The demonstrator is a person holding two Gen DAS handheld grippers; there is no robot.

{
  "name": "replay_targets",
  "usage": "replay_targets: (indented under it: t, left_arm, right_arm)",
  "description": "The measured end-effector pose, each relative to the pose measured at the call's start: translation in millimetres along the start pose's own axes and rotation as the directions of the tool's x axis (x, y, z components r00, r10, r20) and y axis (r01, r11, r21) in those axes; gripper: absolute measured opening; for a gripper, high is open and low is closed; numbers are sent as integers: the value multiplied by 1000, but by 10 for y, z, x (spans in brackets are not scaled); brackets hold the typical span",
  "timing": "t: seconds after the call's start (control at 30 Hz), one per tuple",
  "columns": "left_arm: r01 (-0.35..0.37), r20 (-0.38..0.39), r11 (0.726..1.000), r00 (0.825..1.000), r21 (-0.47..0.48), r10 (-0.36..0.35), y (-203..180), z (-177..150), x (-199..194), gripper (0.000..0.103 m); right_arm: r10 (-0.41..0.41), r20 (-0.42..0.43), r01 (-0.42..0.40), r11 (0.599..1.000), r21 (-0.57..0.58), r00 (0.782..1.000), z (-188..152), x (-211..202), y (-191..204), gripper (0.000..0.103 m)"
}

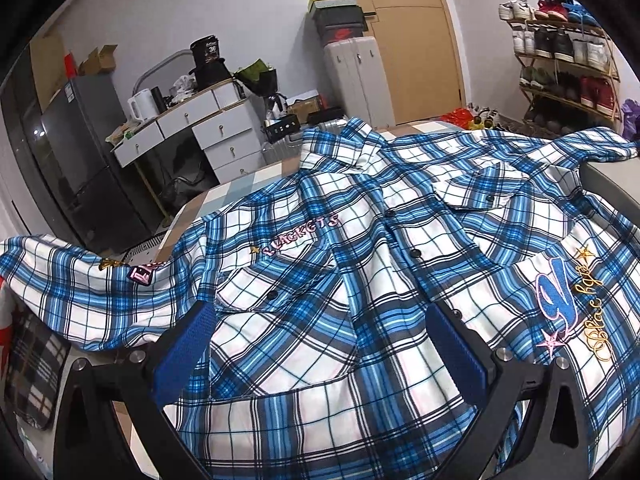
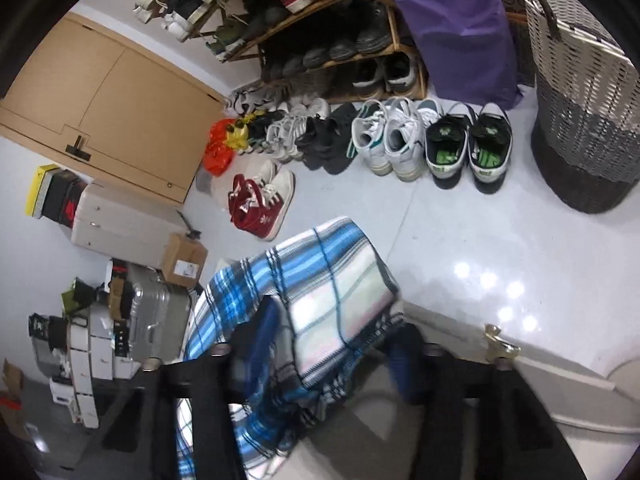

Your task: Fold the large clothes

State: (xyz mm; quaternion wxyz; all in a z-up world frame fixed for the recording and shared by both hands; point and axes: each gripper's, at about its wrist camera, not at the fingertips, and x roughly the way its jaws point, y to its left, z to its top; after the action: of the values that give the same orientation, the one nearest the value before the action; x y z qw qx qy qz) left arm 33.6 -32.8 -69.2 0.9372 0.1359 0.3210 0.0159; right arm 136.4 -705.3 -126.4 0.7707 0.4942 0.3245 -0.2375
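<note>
Left wrist view: the plaid shirt lies spread front-up across the bed, buttoned, collar toward the far edge, one sleeve trailing off to the left. The left gripper hangs over the lower hem with its blue pads set wide apart, nothing between them but the flat cloth below. Past the bed stand a dark fridge, a white drawer desk crowded with a kettle and bags, a pale cabinet with shoeboxes on top, a wooden door and a shoe rack.

Right wrist view: the right gripper points down over the floor, and a blurred bunch of the shirt sits between its fingers, which are closed on the cloth. Beyond it lie rows of shoes, the shoe rack, a purple bag, a woven hamper and a silver suitcase.
</note>
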Motion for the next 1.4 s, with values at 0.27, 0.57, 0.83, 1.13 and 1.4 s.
replay_targets:
  t: [0.27,0.57,0.83,1.13,1.4]
  left_arm:
    - [18,24,1000,1000,-8,-17,40,37,-105,102]
    - [65,62,991,996,-118,-58,315,112,-282,102]
    - [92,131,973,989,-212,-65,680,113,-528,102]
    - [61,182,938,983,-342,3,1284,54,-785,102]
    - [132,220,899,975,-418,-40,1406,-105,-892,102]
  right_arm:
    - [-7,165,33,987,-157,986,-61,-385,439,5]
    - [54,457,138,916,-376,888,-416,-1399,1648,4]
    - [232,483,137,777,-614,844,-1306,-2083,3047,4]
    - [377,153,-105,583,-806,914,-3498,-1730,4218,5]
    - [304,-264,-396,563,-725,916,-5530,-199,4506,5]
